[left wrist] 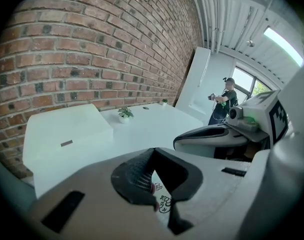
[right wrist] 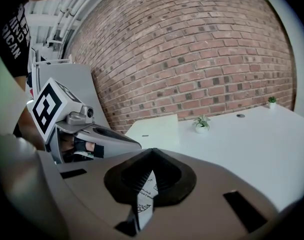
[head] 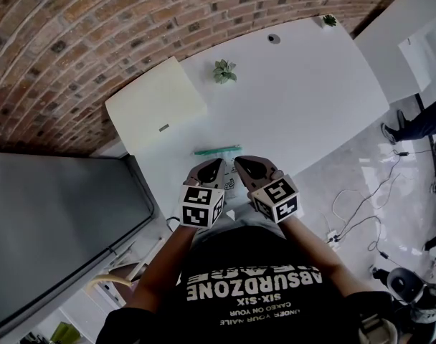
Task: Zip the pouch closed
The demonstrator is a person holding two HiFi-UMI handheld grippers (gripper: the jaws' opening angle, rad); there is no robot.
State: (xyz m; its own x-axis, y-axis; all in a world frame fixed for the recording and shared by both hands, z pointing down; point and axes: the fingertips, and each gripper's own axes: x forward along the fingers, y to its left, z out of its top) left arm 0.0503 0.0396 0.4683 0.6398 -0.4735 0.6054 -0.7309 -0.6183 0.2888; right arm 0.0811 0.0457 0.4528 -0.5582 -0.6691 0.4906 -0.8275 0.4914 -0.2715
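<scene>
I hold a pale pouch point(head: 230, 183) printed with small black drawings up above the white table point(head: 311, 99), between the two grippers. Its teal zip edge point(head: 218, 150) shows just beyond the jaws. My left gripper point(head: 212, 168) is shut on the pouch point(left wrist: 163, 202), with the printed sheet showing between its dark pads point(left wrist: 137, 174). My right gripper point(head: 245, 166) is also shut on the pouch point(right wrist: 143, 196), whose edge sticks out below its jaws. The grippers sit side by side, nearly touching. In each gripper view the other gripper shows: the right gripper point(left wrist: 212, 136), the left gripper point(right wrist: 99, 136). Most of the pouch is hidden.
A flat white box point(head: 155, 97) lies at the table's far left by the brick wall point(head: 96, 20). A small potted plant point(head: 224, 71) stands behind the pouch, another plant point(head: 329, 20) at the far corner. A dark panel point(head: 53, 213) is on the left, cables point(head: 358, 210) on the floor at right. A person point(left wrist: 223, 103) stands far off.
</scene>
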